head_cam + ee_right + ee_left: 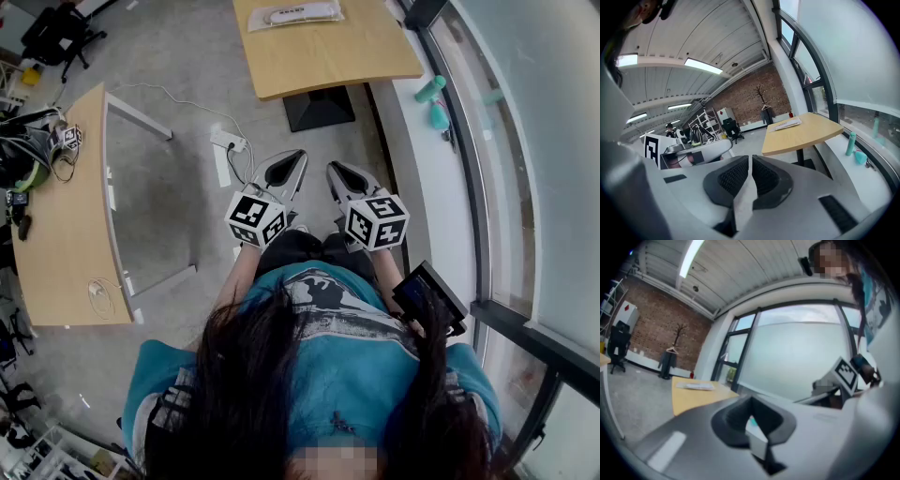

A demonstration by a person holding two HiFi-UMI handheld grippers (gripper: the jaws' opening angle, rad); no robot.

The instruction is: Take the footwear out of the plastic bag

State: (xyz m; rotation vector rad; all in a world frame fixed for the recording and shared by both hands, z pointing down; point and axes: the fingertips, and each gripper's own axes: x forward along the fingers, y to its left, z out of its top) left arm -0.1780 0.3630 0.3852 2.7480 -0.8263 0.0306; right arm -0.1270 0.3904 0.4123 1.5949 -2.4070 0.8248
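At the far left, a light wooden desk (66, 225) carries tangled black cables along its near edge. Right of it, the grey floor (169, 187) lies open, apart from a white power strip with its cord (228, 145) between us and the goal. We judge that cord the likeliest snag when we step forward.

Our left gripper (292, 161) is clenched with nothing between its jaws, and it is held close to the body. Just beside it, our right gripper (336, 172) is likewise pressed shut and empty, angled a little downward.

The clear plastic bag with white footwear inside (293, 13) lies on the curved light wooden table (347, 52) ahead, well apart from both grippers. Both jaws must open before any grasp. We think the slick film could slide toward the table's rim if we tug the shoe without pinning the bag.

To the right, the white window sill (412, 141) holds a teal bottle (430, 89) near the table's edge, so that side is tight. The roomy approach is on the left.
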